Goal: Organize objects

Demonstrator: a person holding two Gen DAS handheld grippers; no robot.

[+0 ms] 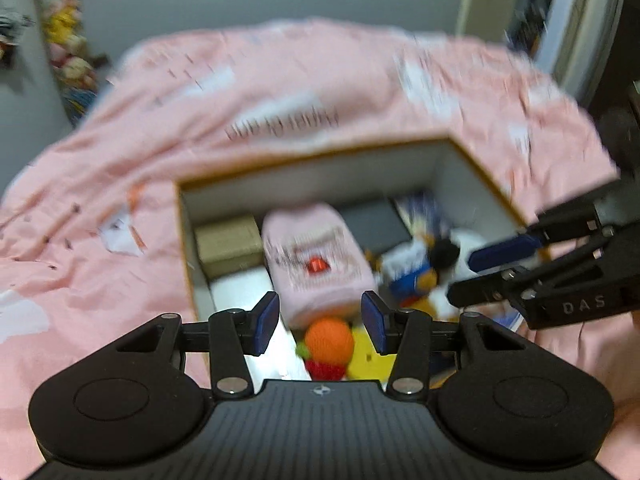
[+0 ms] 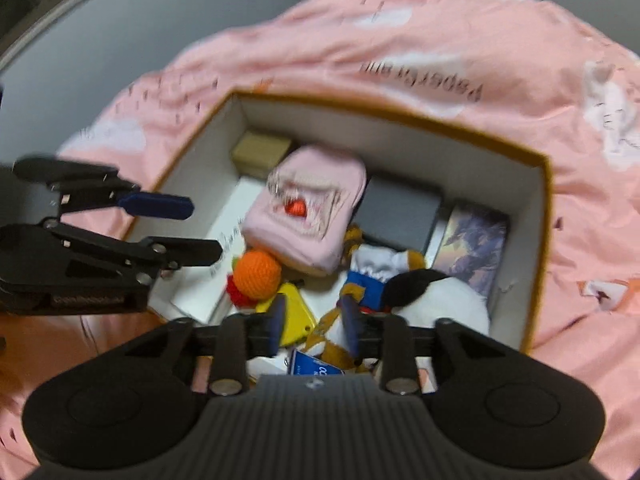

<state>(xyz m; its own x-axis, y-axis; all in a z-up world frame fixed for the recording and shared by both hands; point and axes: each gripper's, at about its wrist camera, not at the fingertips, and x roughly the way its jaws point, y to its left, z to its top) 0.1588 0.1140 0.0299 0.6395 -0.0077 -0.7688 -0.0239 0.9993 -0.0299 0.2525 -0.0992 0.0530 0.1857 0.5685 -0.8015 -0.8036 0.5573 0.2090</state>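
1. Overhead, my left gripper (image 1: 320,322) hung above the near edge of the box (image 1: 320,152), its jaws spread with nothing between the blue pads (image 1: 267,322).
2. My right gripper (image 2: 313,320) hovered over the box's near right part, jaws parted and empty; in the left wrist view it entered at 3 o'clock (image 1: 500,272).
3. The box sat on a pink blanket (image 2: 460,28), with its white inner walls showing and a brown rim.
4. A pink pouch (image 2: 310,216) lay near the middle of the box, tilted, with a small red spot on its front.
5. At the pouch's 7 o'clock, touching it, sat an orange knitted ball (image 2: 257,275), with a red knit piece (image 2: 236,294) and a yellow tag (image 2: 294,314) just beside it.
6. At 11 o'clock of the pouch, in the far left corner, stood a tan carton (image 2: 262,152).
7. At the pouch's 3 o'clock lay a dark grey case (image 2: 402,214), and beyond it a purple-printed booklet (image 2: 472,248) against the right wall.
8. A white-and-black plush (image 2: 436,296) filled the near right corner.
9. Both views were blurred, so I could not read the print on the pouch.
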